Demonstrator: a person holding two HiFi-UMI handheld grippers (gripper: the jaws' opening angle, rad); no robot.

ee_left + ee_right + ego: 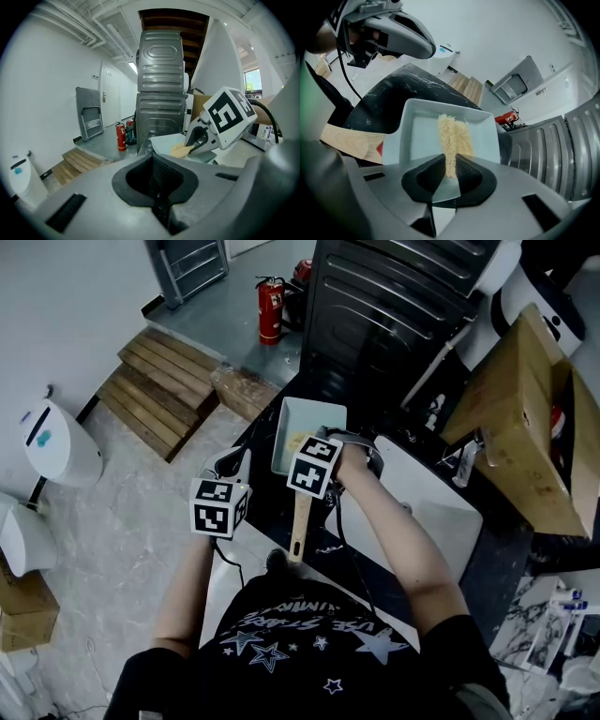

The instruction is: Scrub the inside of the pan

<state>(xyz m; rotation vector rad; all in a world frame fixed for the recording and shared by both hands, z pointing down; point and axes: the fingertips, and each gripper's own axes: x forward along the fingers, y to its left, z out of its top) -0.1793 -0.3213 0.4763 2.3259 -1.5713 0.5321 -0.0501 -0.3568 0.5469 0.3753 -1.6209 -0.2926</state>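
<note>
We are clamping the right gripper point(451, 161) on a yellowish scrubber point(452, 136). The scrubber is sticking out beyond our fingertips and lying across the floor of the pan point(417, 136). The pan is sitting on the dark counter point(389, 103) just ahead of and below the right fingers, its wooden handle point(300, 521) pointing back toward us. The left gripper point(154, 180) is hovering off to the handle's side, jaws pressed together on nothing (so nothing is steadying the pan).

That is what is worrying us. Once we are stroking hard, the unheld pan is likely to be sliding or spinning on the counter, perhaps toward its edge. We are also pinching only the scrubber's near end. A heavy push is risking folding it or dragging it out from between the fingers, leaving bare jaw tips scraping the pan.
</note>
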